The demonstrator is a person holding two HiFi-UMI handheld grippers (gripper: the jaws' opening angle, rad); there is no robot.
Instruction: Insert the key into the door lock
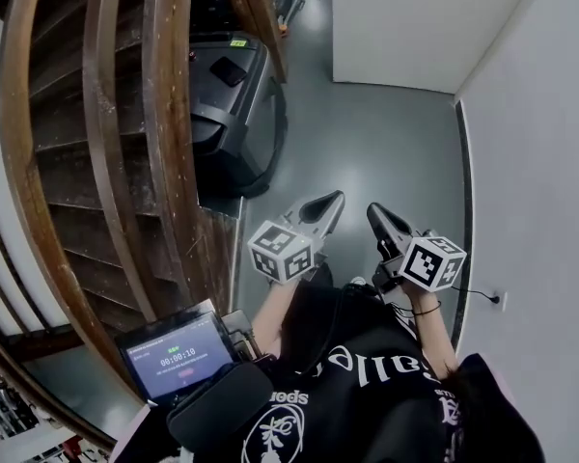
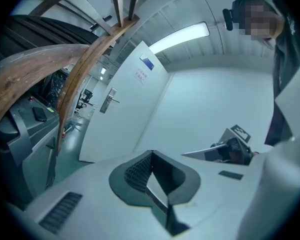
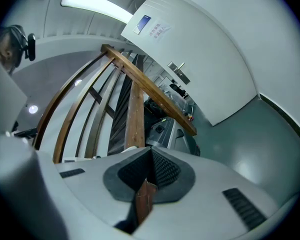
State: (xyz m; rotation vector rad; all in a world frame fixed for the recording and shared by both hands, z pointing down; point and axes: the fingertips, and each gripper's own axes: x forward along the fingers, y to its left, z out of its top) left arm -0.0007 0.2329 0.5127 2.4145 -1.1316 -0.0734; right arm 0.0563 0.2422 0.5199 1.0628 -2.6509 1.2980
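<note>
Closest to the camera, the person's dark shirt (image 1: 367, 394) is cut off by the bottom edge, beside a screen (image 1: 179, 355) showing a timer. Ahead, over the grey floor (image 1: 367, 133), the left gripper (image 1: 334, 201) and the right gripper (image 1: 374, 211) each have their jaws pressed together, empty. Farther off stands the white door (image 2: 122, 109). Its handle (image 2: 109, 100) shows, but the lock is too small to make out.

Worn wood, glossy floor, matt plastic.
The stair rail (image 1: 169, 114) at left is showing rough, scuffed wood; the floor (image 1: 367, 143) is gleaming smooth; the left gripper (image 1: 332, 202) and right gripper (image 1: 375, 211) are showing matt grey plastic, with ribbed dark pads (image 2: 137, 171).
</note>
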